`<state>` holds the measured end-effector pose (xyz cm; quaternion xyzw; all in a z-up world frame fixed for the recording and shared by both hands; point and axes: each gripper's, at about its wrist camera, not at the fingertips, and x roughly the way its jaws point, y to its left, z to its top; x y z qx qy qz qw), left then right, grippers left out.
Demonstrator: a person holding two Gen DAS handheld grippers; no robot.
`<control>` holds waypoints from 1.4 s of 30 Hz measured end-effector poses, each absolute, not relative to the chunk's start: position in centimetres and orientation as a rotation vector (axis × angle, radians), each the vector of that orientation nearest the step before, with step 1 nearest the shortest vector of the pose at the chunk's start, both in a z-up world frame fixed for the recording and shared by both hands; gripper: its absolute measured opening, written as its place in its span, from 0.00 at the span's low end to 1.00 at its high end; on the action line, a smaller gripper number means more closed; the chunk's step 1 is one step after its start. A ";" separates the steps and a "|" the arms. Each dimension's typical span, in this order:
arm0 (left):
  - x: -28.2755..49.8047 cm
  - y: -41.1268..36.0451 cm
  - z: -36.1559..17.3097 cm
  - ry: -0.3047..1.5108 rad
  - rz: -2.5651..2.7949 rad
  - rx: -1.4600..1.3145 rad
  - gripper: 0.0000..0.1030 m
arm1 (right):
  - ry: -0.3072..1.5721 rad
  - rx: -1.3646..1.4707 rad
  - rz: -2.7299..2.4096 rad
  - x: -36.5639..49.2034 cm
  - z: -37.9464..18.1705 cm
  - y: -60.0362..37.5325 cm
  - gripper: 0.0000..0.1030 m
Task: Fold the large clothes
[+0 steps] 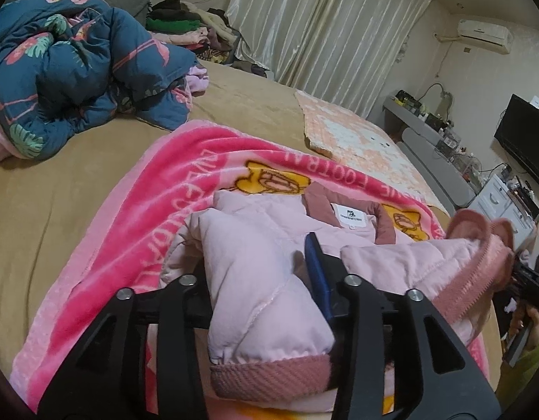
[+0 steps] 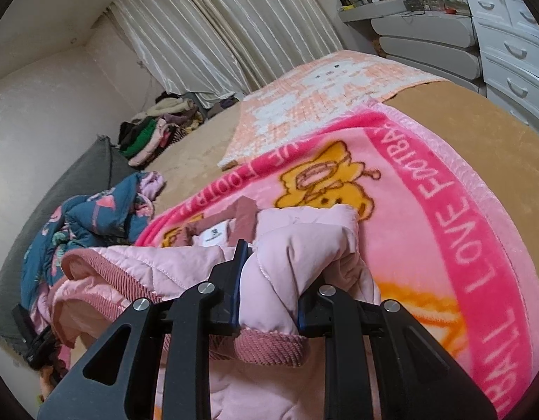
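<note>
1. Left wrist view: left hand-held gripper (image 1: 265,280) pinches a padded sleeve (image 1: 258,301) of the pale pink jacket (image 1: 269,220). Blue-padded finger (image 1: 316,276) presses the sleeve's right side; the other finger is hidden under fabric. Ribbed dusty-pink cuff (image 1: 269,372) lies nearest the camera.
2. Right wrist view: right hand-held gripper (image 2: 269,280) pinches the other sleeve (image 2: 280,280), bunched between both fingers, ribbed cuff (image 2: 269,348) drooping just below them.
3. Jacket lies on the bright pink fleece blanket (image 1: 111,231), collar away from both cameras, white neck label (image 1: 351,215) showing. Sleeves are drawn in over the body. Ribbed hem band (image 1: 472,290) rides up at the right edge.
4. Fleece blanket, printed with yellow bears and white lettering, is spread on the tan bed (image 1: 52,192).
5. Beyond it, touching its far edge: a peach-and-white checked blanket (image 1: 357,140).
6. Far left on the bed: crumpled navy floral quilt (image 1: 76,70); behind it, a pile of clothes (image 1: 185,24).
7. Background: cream curtains (image 1: 322,24), wall air conditioner (image 1: 484,35), dark screen (image 1: 525,140).
</note>
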<state>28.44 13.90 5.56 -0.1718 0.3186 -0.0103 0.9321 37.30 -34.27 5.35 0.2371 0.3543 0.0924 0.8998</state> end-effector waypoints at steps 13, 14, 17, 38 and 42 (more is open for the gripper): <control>26.2 12.4 6.8 0.577 -0.084 -0.319 0.74 | 0.807 0.534 0.162 39.9 2.4 -33.9 0.27; 25.8 12.5 7.1 0.563 -0.070 -0.305 0.78 | 0.807 0.540 0.165 39.8 2.4 -34.0 0.28; 24.8 12.6 8.0 0.532 -0.058 -0.287 0.83 | 0.801 0.569 0.188 39.7 2.5 -34.2 0.34; 22.6 9.9 7.2 0.572 0.011 -0.138 0.91 | 0.614 0.505 0.212 31.8 7.4 -35.8 0.95; 22.5 9.6 6.9 0.587 0.025 -0.121 0.91 | 0.578 0.435 0.175 29.4 7.5 -36.2 0.96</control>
